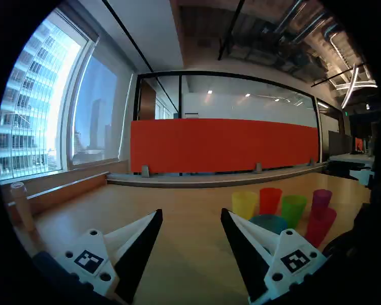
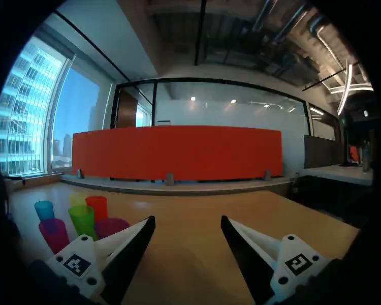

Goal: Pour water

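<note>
Cups [image 1: 293, 208] cluster on the table [image 1: 190, 216] before a partition [image 1: 221, 145].

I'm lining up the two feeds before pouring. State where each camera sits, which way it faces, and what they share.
Left gripper view: rides the left gripper, low over the table, facing the orange partition; own fingers open, cups right.
Right gripper view: rides the right gripper, same heading; own fingers open, cups left.
Shared: table, orange partition, cups.

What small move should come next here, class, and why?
Probably turn the left tongs toward the cups at their right. Both these and the right tongs stand open and empty, so nothing can be poured yet, and the blue cup sits just past the left tongs' finger on the wooden table.
</note>
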